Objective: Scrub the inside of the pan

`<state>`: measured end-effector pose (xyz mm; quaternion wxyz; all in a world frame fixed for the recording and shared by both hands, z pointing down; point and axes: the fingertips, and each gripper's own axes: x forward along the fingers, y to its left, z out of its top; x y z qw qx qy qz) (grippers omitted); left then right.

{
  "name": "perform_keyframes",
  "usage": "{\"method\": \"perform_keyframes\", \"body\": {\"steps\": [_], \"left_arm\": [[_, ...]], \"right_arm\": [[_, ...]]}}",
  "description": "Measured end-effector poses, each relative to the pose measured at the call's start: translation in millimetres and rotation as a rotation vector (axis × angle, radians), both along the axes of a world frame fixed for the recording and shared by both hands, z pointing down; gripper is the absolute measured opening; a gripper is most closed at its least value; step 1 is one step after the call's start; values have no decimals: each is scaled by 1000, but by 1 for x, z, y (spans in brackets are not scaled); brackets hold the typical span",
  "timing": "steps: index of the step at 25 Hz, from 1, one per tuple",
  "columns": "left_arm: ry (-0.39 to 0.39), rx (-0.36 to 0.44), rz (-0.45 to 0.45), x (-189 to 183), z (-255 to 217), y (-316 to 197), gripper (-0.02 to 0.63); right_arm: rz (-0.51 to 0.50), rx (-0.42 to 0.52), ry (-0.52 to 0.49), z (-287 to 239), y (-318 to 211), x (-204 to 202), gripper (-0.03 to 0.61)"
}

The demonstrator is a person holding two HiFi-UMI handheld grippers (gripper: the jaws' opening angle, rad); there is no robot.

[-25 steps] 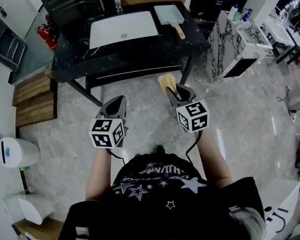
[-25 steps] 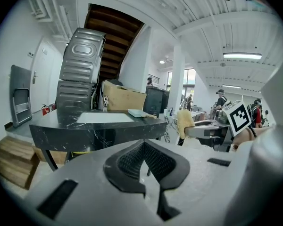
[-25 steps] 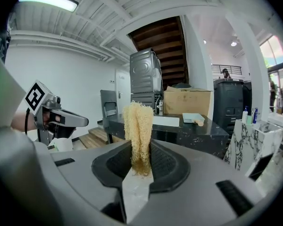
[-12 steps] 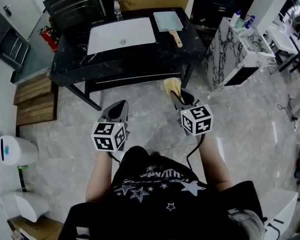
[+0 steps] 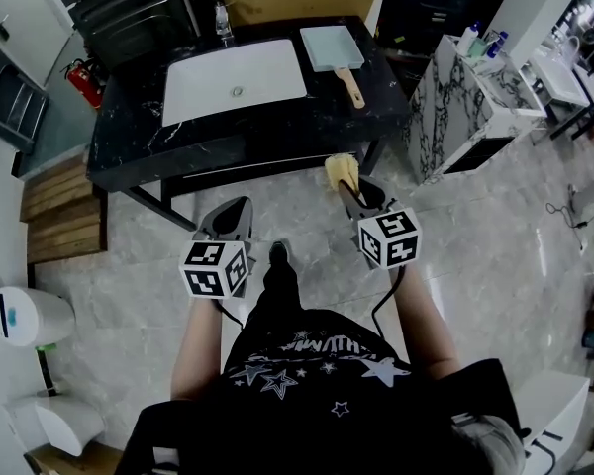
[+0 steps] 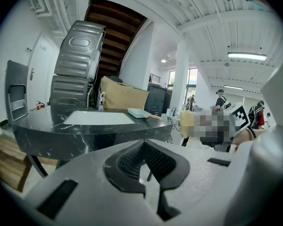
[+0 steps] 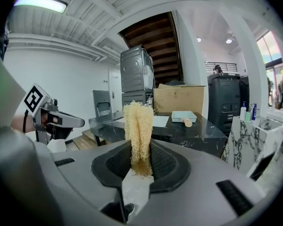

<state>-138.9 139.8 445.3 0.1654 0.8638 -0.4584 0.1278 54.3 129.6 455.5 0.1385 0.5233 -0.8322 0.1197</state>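
A pale blue rectangular pan with a wooden handle lies at the back right of the black marble table, well ahead of both grippers. It also shows far off as the pan in the left gripper view and the pan in the right gripper view. My right gripper is shut on a yellow loofah sponge, which stands up between the jaws as the sponge. My left gripper is shut and holds nothing. Both hang over the floor, short of the table's front edge.
A white sink inset fills the table's middle, with a bottle behind it. A marbled white cabinet stands to the right, wooden steps and a fire extinguisher to the left. The person's shoe is between the grippers.
The view has shifted toward the table, which now sits nearer and lower in the frame. A shoe has come forward between the grippers. Both grippers keep their hold and spacing.
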Motion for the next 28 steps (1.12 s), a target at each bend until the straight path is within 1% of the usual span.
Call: {"method": "perform_keyframes", "body": {"steps": [6,12,17,22,28], "left_arm": [[17,9,35,3,-1,-92,8],[32,5,68,4,-8,-173,8],[37,-2,104,7,-11,-224,8],[40,-10,154,10,-7,-263,8],[62,-31,196,13,-2,-306,8]], "right_arm": [[65,10,17,-7,-80,18,89],[99,4,18,-15,-146,17,89],[125,-6,12,-20,-187,13,89],[151,-11,15,-22,-222,11,89],[195,-28,-59,-28,-256,11,89]]}}
